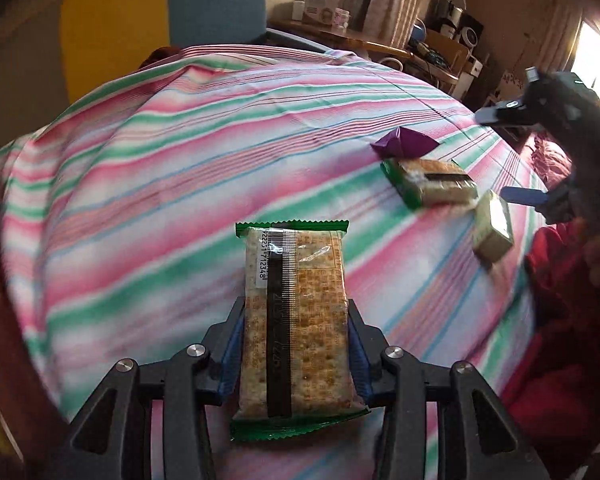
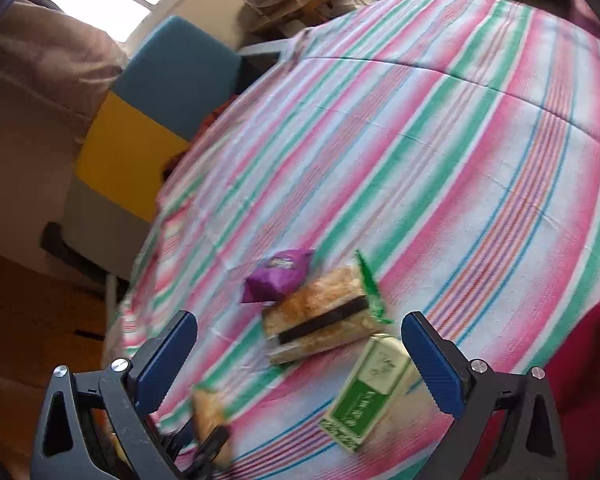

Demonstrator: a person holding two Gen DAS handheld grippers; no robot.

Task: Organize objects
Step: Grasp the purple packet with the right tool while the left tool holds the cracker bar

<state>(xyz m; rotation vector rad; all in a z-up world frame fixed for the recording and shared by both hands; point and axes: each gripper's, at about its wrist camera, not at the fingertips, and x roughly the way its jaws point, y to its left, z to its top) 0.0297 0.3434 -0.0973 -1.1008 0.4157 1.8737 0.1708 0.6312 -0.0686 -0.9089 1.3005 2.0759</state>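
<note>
Green-edged clear wrapping covers the cracker pack that the left gripper clamps by its long sides, lifted over the striped cloth of the tabletop. It looks light but brittle: the crackers inside would likely crack under a hard squeeze, and the film is slick, so a hold across the flat long edges near the middle, as now, seems the safest.

Off to its right lie three more things close together: a second cracker pack, a purple snack bag touching its far end, and a small green-and-white box just beside its near end. The box appears stiff and easy to pinch across its narrow sides; the bag is soft and crinkly. That makes two cracker packs, one bag, one box.

The right gripper hangs above this cluster with its fingers spread wide, holding nothing.
</note>
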